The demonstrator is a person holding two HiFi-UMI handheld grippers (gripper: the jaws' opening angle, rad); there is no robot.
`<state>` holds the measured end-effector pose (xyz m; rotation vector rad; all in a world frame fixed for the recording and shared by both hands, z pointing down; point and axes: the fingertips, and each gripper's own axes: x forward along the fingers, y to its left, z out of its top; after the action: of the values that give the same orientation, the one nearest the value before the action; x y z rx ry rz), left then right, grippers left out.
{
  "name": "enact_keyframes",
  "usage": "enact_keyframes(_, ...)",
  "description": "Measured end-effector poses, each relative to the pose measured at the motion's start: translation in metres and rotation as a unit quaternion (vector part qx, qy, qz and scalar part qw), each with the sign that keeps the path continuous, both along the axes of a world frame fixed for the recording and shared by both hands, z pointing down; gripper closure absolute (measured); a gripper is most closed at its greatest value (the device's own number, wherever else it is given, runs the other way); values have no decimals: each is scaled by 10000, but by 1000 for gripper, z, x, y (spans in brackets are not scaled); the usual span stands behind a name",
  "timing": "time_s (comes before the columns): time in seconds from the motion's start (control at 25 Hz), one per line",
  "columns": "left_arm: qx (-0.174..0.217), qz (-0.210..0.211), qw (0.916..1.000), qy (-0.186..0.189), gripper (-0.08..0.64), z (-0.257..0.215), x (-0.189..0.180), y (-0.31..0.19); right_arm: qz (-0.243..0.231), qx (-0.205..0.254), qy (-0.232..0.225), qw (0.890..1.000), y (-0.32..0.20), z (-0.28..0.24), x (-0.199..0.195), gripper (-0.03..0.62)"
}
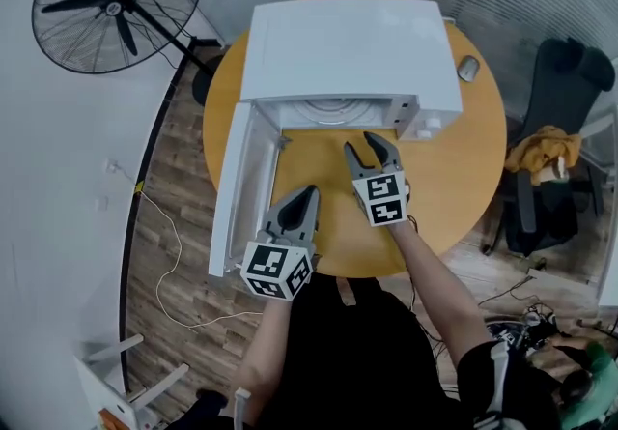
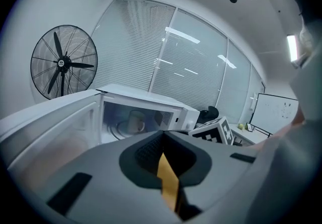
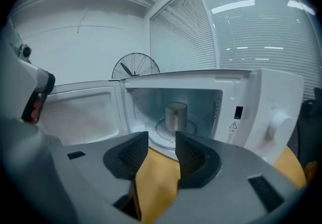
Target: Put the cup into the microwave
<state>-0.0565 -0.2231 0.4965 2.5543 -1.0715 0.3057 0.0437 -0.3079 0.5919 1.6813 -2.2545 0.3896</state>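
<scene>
A white microwave (image 1: 343, 42) stands on the round yellow table (image 1: 463, 157) with its door (image 1: 237, 186) swung open to the left. The grey cup (image 3: 176, 116) stands upright on the glass turntable inside; it also shows in the left gripper view (image 2: 136, 121). In the head view the microwave's top hides it. My right gripper (image 1: 360, 143) (image 3: 162, 140) is in front of the opening, apart from the cup, open with nothing between its pads. My left gripper (image 1: 310, 192) (image 2: 162, 136) sits nearer the table's front edge beside the door, jaws together and holding nothing.
A black standing fan (image 1: 118, 1) is on the floor at the back left. A dark chair with a yellow cloth (image 1: 546, 148) stands right of the table. A small grey object (image 1: 468, 68) lies on the table beside the microwave. A white cable (image 1: 174, 264) trails over the wooden floor.
</scene>
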Motion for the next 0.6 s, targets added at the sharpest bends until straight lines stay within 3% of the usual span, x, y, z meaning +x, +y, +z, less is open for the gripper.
enact_keyframes(0.6, -24, 466, 9989, -10, 566, -3, -10, 49, 109, 29, 78, 9999, 89, -29, -10, 494)
